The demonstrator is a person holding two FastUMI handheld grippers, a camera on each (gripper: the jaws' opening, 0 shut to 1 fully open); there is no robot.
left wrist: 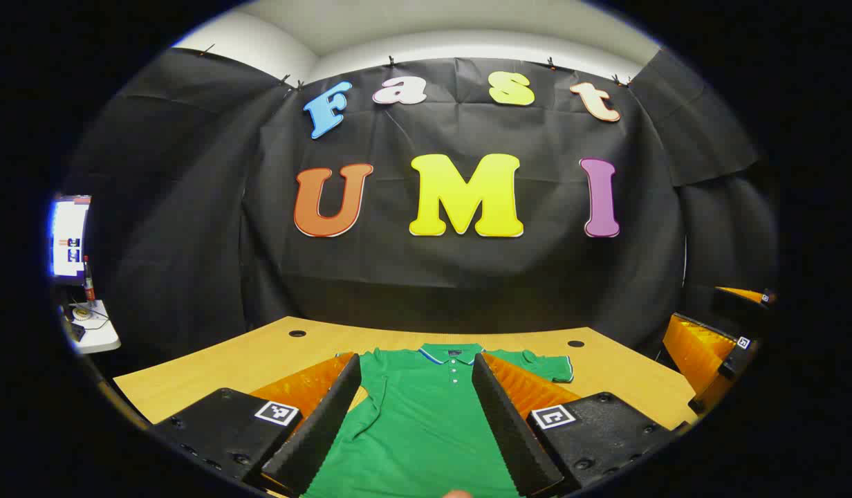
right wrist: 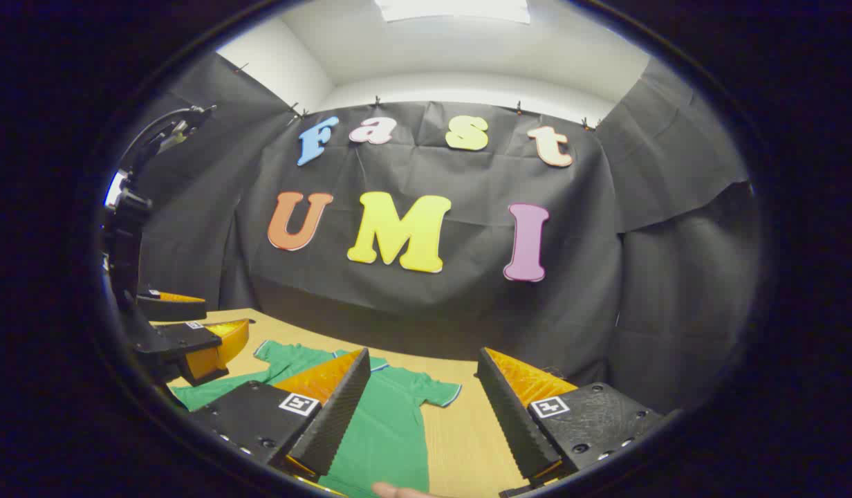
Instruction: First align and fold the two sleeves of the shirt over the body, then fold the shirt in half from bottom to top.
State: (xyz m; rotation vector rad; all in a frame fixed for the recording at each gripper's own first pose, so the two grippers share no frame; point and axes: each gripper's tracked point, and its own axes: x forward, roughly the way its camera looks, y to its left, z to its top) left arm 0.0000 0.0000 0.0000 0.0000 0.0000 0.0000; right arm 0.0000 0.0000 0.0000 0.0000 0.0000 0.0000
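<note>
A green polo shirt (left wrist: 426, 422) lies flat on the wooden table (left wrist: 211, 370), collar toward the far wall and buttons facing up. Its right short sleeve (left wrist: 547, 366) spreads out to the side. My left gripper (left wrist: 416, 370) hangs open above the shirt's body with nothing between its fingers. In the right gripper view the same shirt (right wrist: 388, 432) stretches to the left, its near sleeve (right wrist: 436, 393) flat on the table. My right gripper (right wrist: 420, 366) stands open over the shirt's right edge. The left gripper (right wrist: 191, 332) appears at the far left of that view.
Black cloth walls close in the table's far side and both ends. Two round cable holes (left wrist: 297, 333) sit near the table's back edge. A small white side table (left wrist: 94, 332) with a screen above it stands off to the left. Bare wood (right wrist: 467, 443) lies right of the shirt.
</note>
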